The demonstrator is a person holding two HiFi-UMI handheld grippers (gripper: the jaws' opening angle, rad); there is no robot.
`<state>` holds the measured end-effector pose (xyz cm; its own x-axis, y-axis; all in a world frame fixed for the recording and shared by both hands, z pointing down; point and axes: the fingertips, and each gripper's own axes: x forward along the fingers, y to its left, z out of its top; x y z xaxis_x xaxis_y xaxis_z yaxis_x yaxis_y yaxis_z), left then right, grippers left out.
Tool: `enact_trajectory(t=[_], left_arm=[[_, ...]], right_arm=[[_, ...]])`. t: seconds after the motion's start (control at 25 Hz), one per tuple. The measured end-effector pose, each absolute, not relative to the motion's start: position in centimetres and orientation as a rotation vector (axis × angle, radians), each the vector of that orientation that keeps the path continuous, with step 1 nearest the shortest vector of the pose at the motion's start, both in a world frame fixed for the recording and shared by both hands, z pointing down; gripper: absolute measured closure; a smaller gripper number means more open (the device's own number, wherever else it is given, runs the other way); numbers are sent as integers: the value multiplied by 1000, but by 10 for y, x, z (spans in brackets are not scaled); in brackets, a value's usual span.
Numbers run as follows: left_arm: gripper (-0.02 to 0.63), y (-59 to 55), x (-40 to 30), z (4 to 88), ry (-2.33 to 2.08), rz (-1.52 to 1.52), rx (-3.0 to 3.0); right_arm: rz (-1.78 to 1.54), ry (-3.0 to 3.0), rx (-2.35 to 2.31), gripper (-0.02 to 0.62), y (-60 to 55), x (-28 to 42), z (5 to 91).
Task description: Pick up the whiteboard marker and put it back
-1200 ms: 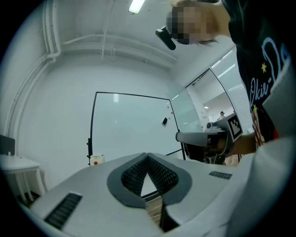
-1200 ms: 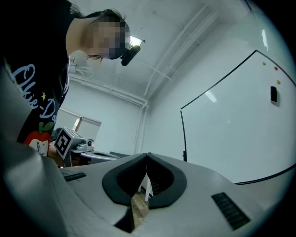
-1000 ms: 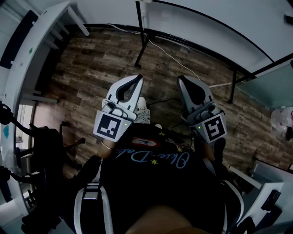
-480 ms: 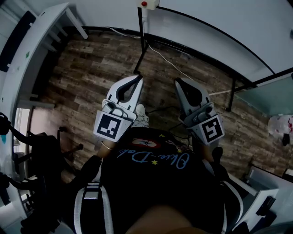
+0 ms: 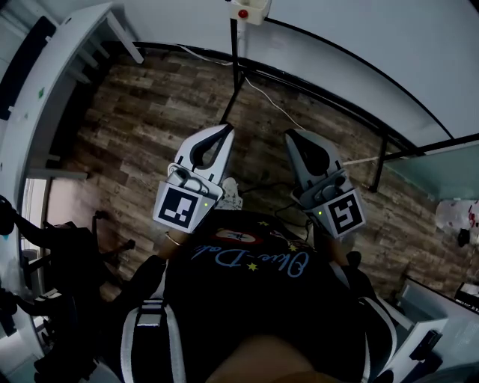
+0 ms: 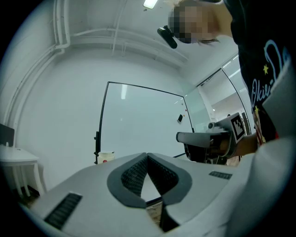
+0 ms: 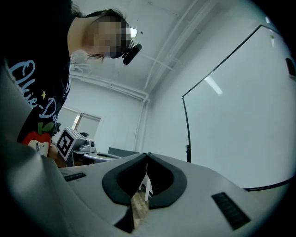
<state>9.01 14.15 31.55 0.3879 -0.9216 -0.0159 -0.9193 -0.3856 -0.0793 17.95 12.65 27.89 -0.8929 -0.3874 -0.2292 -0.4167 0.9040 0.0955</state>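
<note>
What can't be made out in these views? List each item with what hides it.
Whiteboard marker: in no view; it cannot be located.
Whiteboard, most of its lower edge: left gripper view, hidden behind the left gripper.
White box with red button: head view, cut off by the top edge.
Floor near the feet: head view, covered by the person's torso.

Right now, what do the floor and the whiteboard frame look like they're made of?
Floor: brown wood-look planks with a matte finish, showing grain and plank seams; whether it is real wood or laminate can't be told. Whiteboard frame: thin black tubing, probably painted metal.
</note>
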Motion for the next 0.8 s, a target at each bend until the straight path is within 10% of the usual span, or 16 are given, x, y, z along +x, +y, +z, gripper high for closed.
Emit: enact_trajectory(t=[0.8], left_arm=[[607, 59, 19, 311, 1664, 7, -2588]], right_arm=[[250, 2911, -669, 563, 48, 108, 275]])
